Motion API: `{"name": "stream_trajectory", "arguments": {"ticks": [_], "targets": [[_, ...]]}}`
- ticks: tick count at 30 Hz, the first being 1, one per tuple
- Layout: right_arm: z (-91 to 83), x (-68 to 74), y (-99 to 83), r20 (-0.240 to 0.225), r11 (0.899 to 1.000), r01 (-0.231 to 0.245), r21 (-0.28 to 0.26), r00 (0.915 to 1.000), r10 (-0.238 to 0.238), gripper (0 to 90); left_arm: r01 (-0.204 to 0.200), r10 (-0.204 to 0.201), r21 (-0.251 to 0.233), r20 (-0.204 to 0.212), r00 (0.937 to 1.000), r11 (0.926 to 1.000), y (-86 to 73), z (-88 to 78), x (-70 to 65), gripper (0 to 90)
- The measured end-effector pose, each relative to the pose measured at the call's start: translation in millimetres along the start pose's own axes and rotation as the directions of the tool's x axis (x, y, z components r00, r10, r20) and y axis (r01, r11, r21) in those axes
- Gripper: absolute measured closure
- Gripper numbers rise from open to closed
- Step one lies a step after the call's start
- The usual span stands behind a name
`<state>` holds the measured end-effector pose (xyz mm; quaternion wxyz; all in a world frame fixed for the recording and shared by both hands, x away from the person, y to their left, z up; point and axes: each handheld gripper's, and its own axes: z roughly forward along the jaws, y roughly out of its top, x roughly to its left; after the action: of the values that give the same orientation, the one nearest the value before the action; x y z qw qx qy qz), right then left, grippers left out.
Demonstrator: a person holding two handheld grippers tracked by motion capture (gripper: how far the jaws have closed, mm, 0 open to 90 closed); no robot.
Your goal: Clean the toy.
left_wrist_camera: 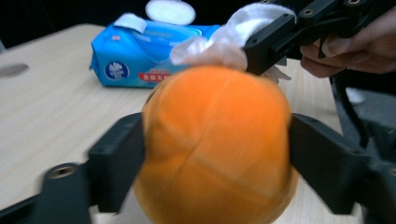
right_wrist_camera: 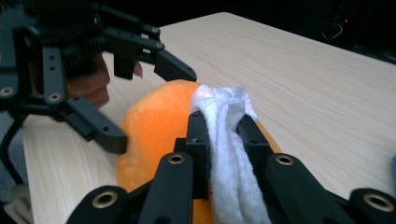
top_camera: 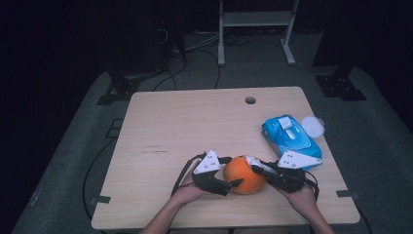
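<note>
An orange soft ball rests on the wooden table near its front edge. My left gripper comes in from the left, and its two black jaws touch the ball's opposite sides. From the right, my right gripper is shut on a bunched white wipe. It holds the wipe against the top of the ball. In the left gripper view the wipe sits on the ball's far upper edge, held by the right gripper. A hand holds each gripper.
A blue pack of wet wipes lies on the right side of the table with its white round lid flipped open. A cable hole sits near the far edge. Cables and a metal stand are on the floor beyond.
</note>
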<state>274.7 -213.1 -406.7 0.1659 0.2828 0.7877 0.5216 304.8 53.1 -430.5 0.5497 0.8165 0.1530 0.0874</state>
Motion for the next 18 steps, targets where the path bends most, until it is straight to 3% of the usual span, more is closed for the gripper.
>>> {"name": "stream_trajectory", "arguments": {"ticks": [3,5,7,9,12,14,18], "targets": [[-1.7,-1.7,-0.9,0.022,1.0,0.008,0.002,0.9997,-0.008,77.2,0.003,-0.003,0.025,-0.002,1.0,0.9997,-5.3,7.3,1.6,12.2],[-0.4,-0.6,-1.0,0.029,1.0,0.014,0.004,0.9995,-0.014,77.3,0.006,-0.006,0.019,-0.006,1.0,0.9998,-6.1,6.7,1.3,16.2],[0.1,1.7,1.4,0.028,1.0,0.007,-0.004,0.9996,-0.007,77.3,0.008,-0.008,0.017,-0.022,0.9997,0.9998,-3.6,3.9,-1.1,26.3],[-0.8,6.6,6.4,0.008,0.999,0.012,-0.034,0.9999,-0.012,77.2,0.001,-0.001,0.014,-0.018,0.9998,0.9999,1.5,1.5,-3.2,31.8],[-2.5,16.9,13.7,-0.065,0.996,0.019,-0.085,0.9976,-0.024,77.2,-0.027,0.027,0.01,-0.021,0.9994,0.9996,11.8,-3.1,-7.5,33.3],[-1.4,19.6,14.0,-0.03,0.996,0.058,-0.066,0.9977,-0.06,77.2,-0.039,0.04,0.013,-0.024,0.9989,0.9991,13.8,-6.1,-7.7,33.6],[0.2,1.3,1.8,0.001,0.999,0.01,-0.032,0.9999,-0.01,77.3,-0.032,0.032,0.019,-0.026,0.9991,0.9993,12.2,-6.7,-7.6,33.9]]}}
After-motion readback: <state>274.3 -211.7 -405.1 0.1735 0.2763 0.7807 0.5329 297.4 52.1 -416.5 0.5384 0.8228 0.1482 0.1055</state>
